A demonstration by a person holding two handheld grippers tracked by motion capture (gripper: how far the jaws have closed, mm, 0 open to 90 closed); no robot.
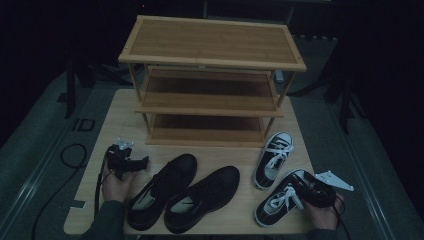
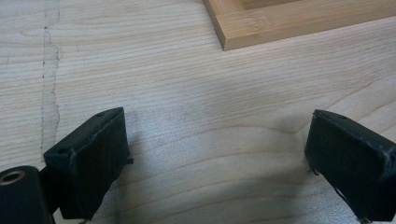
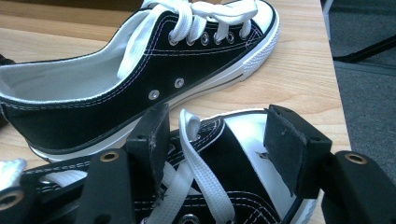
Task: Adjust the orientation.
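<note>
Right jaws: the right gripper [image 3: 215,140] stands with its jaws wide apart astride the near sneaker [image 3: 243,154], one inside the shoe's opening against the laces, the other out over the white rubber rim; the pads look not yet pressed home, though the angle makes that hard to be sure of.
Left jaws: the left gripper [image 2: 219,154] is spread open over bare counter [image 2: 187,84], holding nothing.
Near sneaker's place: at the counter's right front edge [image 1: 282,200], just beside its partner, the far sneaker [image 1: 272,160].
Long axis: heel toward the right hand [image 1: 325,210], toe angled away to the left and toward the person.
Direction from jaws: directly under them, across the shoe's width.
Nearer hand: the right; the left hand [image 1: 115,182] sits well apart, beyond the black leather shoes [image 1: 185,195].
Destination, as I judge it: the wooden shoe rack [image 1: 210,85] behind.
</note>
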